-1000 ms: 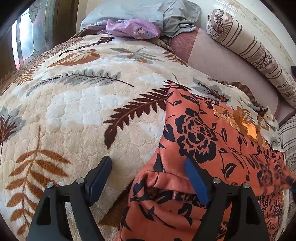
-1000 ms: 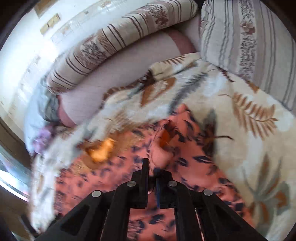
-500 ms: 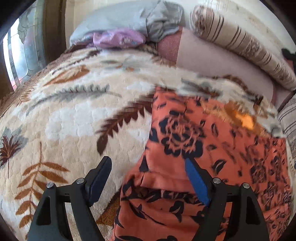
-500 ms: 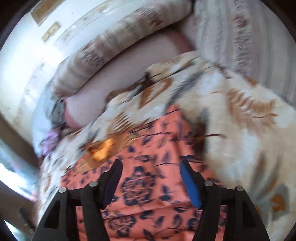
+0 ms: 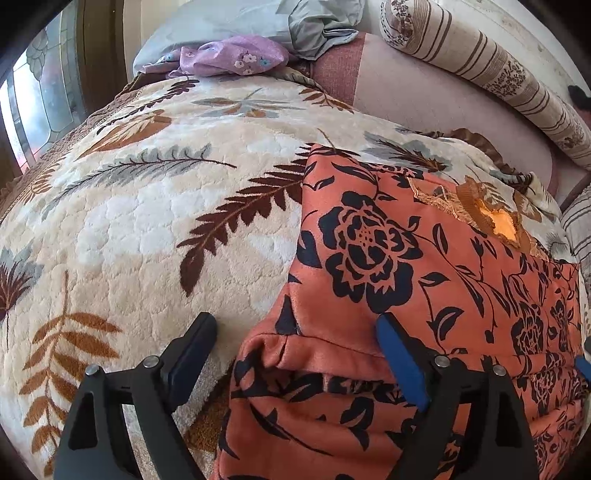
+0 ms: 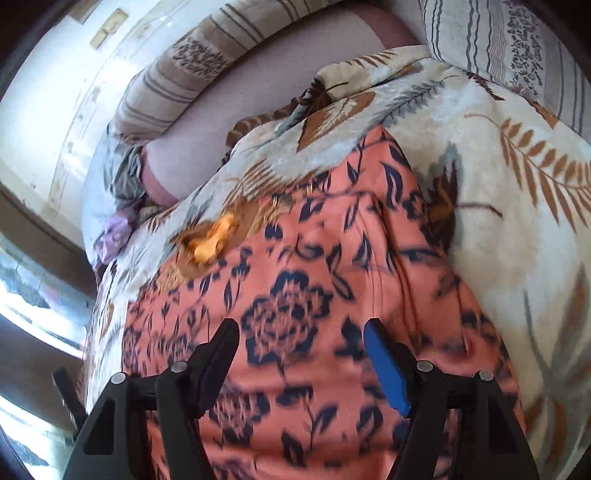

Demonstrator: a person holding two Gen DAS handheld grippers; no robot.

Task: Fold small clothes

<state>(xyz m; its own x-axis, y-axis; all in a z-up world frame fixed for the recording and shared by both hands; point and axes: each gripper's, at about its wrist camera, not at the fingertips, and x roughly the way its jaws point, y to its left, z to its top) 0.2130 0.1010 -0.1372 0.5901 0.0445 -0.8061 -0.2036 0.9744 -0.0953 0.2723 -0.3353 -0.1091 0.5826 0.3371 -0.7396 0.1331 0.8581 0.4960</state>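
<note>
An orange garment [image 5: 424, 266] with a black flower print lies on the leaf-patterned blanket [image 5: 147, 221]. Its near edge is folded over into a thick hem. My left gripper [image 5: 299, 354] is open and empty, straddling the garment's near left corner just above it. In the right wrist view the same garment [image 6: 314, 295] lies spread below my right gripper [image 6: 301, 354], which is open and empty. A gold embroidered neckline [image 6: 210, 240] shows at the garment's far side.
A striped bolster [image 5: 498, 74] and a mauve sheet [image 5: 424, 96] lie beyond the garment. A grey pillow [image 5: 258, 22] and a purple floral cloth [image 5: 236, 55] sit at the far end. A striped pillow [image 6: 509, 44] lies to the right. A window [image 5: 33, 103] is at left.
My right gripper opened, let go of the garment fold, and drew back over the spread cloth. My left gripper stayed open and shifted slightly at the garment's near corner.
</note>
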